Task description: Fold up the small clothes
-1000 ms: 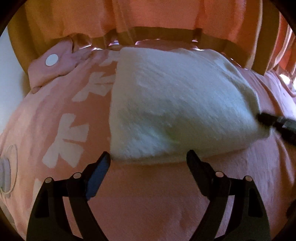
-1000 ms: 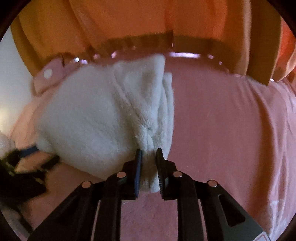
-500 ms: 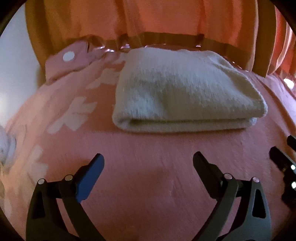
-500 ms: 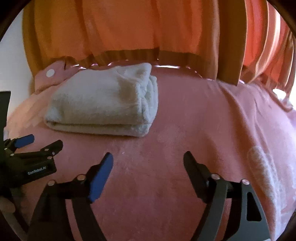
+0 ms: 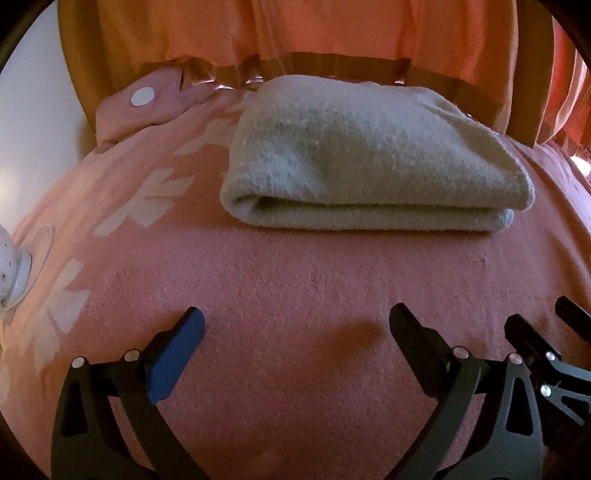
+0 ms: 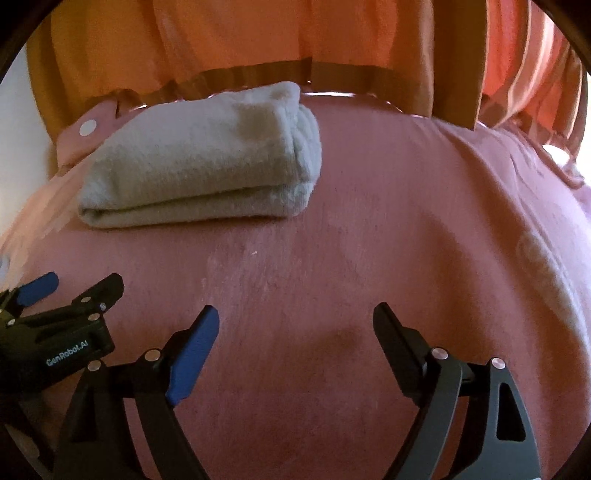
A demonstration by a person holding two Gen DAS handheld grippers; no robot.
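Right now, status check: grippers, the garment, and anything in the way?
Left gripper and right gripper: jaws opening, nothing between them. Fluffy white folded garment lies flat on the pink blanket, clear of both. Nothing between grippers and garment.

- A home bedroom.
- A bed (image 5: pixel 295 295) covered by a pink fleece blanket (image 6: pixel 369 240) with pale flower prints fills both views.
- Orange curtains (image 5: pixel 332 29) with a darker hem hang at 12 o'clock.
- A pale wall (image 5: pixel 37 110) shows at 10 o'clock.
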